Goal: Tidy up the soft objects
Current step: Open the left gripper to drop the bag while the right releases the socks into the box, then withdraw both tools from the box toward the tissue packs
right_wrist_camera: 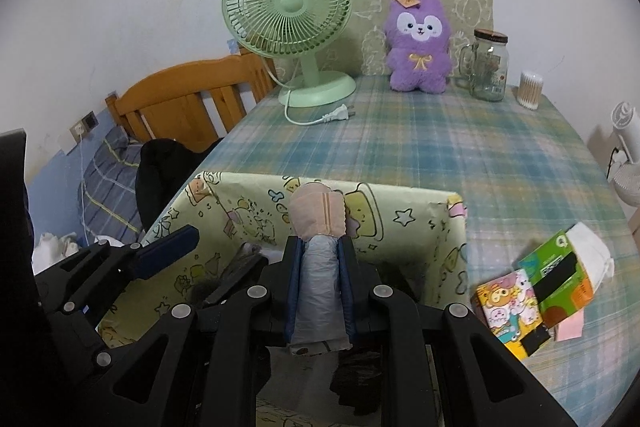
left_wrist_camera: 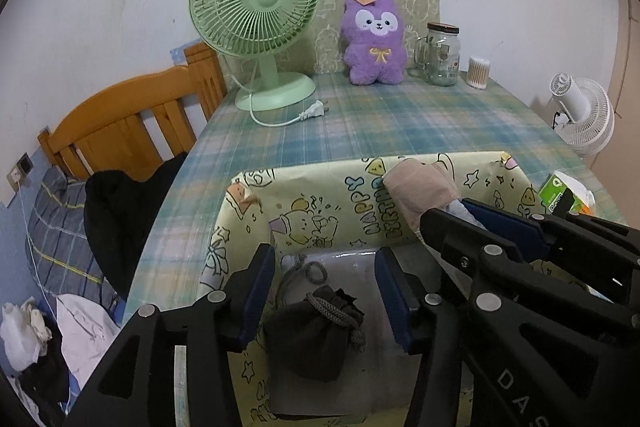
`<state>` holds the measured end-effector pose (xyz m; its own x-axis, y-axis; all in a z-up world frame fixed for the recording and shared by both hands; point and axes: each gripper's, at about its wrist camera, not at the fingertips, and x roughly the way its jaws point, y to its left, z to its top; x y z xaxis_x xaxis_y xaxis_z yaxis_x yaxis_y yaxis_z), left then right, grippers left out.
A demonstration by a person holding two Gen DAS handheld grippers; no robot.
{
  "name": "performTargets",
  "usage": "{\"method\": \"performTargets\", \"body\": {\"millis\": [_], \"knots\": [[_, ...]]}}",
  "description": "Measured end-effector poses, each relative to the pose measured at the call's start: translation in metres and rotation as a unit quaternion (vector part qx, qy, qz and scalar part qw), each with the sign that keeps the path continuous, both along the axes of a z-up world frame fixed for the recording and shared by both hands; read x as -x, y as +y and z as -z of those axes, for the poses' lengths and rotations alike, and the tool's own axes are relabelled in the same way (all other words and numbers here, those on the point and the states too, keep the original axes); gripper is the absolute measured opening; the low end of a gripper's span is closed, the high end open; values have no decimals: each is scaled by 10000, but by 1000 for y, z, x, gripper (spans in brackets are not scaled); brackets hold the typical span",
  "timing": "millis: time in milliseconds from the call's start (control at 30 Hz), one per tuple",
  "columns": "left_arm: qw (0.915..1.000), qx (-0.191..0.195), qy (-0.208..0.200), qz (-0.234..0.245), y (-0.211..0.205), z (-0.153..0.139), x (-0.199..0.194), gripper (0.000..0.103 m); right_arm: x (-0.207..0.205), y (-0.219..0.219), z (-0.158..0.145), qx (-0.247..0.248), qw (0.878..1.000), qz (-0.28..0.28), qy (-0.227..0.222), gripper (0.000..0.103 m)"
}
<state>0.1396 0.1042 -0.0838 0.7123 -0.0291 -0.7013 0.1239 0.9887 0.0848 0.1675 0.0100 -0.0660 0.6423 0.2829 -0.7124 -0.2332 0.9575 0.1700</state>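
Note:
A yellow cartoon-printed box (left_wrist_camera: 320,195) (right_wrist_camera: 404,215) stands on the plaid table. A dark drawstring pouch (left_wrist_camera: 316,335) lies on the box floor. My left gripper (left_wrist_camera: 326,295) stands open over it, a blue pad on either side and neither pad pressing on it. My right gripper (right_wrist_camera: 320,251) is shut on a rolled cloth (right_wrist_camera: 318,291) that is grey with a pink-beige end. It holds the roll over the box, just inside the far wall. In the left wrist view the right gripper (left_wrist_camera: 468,215) comes in from the right with the roll (left_wrist_camera: 420,195).
At the back of the table stand a green fan (right_wrist_camera: 288,7) with its loose plug (right_wrist_camera: 340,115), a purple plush toy (right_wrist_camera: 418,43), a glass jar (right_wrist_camera: 488,67) and cotton swabs (right_wrist_camera: 530,89). Tissue packs (right_wrist_camera: 532,299) lie right of the box. A wooden bed frame (left_wrist_camera: 128,123) borders the left.

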Motion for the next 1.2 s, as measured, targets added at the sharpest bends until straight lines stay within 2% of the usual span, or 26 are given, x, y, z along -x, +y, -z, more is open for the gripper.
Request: {"method": "performTargets", "body": {"millis": [167, 333, 400, 567, 800, 1033, 1200], "knots": [[9999, 92, 39, -11, 0, 0, 2, 58, -1, 0, 2, 1, 10000, -34, 35, 26], [9999, 147, 30, 55, -4, -3, 6, 59, 2, -3, -2, 83, 10000, 38, -7, 46], [9999, 151, -7, 72, -6, -5, 9, 63, 3, -5, -4, 93, 9999, 58, -30, 55], [9997, 203, -87, 56, -11, -13, 15, 72, 9, -15, -11, -2, 9998, 143, -99, 71], [9995, 225, -212, 40, -21, -22, 24, 77, 21, -23, -25, 214, 9991, 218, -308, 78], [9989, 262, -392, 20, -32, -35, 37, 78, 33, -36, -39, 208, 9983, 260, -482, 79], [9981, 254, -569, 5, -40, -45, 47, 85, 43, -44, -50, 209, 9972, 324, -648, 85]]}}
